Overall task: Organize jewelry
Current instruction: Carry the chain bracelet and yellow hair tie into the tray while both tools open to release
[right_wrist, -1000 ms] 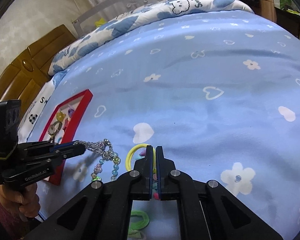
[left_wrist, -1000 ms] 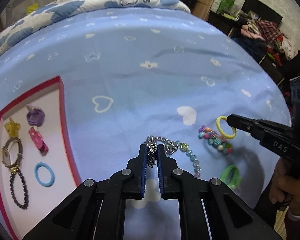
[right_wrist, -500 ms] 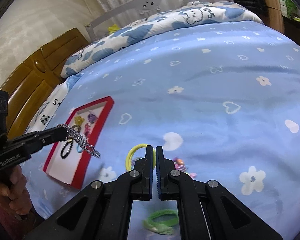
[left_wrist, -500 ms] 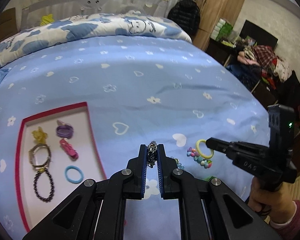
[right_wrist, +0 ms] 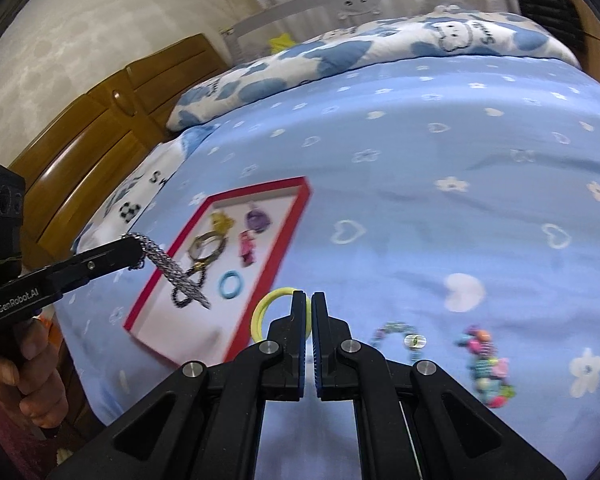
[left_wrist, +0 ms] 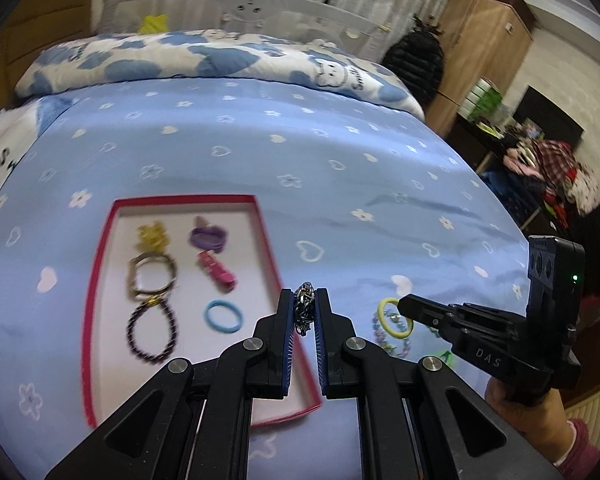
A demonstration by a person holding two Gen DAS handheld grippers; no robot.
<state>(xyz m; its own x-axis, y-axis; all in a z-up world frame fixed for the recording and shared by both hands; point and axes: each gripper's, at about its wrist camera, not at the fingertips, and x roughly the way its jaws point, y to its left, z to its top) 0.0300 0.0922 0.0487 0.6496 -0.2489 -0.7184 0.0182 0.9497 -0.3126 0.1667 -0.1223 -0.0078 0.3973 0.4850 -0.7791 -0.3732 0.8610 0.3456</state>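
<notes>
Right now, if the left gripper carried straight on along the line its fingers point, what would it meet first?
Probably the red-rimmed tray: the left gripper, shut on the silver chain, points down over the tray's right rim, near the blue ring. Depth is unclear; it might land just past the rim on the blue bedsheet.

Both wrist cams sit above the bed (left_wrist: 340,184), angled down toward the headboard; both catch the red tray (left_wrist: 266,236) and each other's gripper.
</notes>
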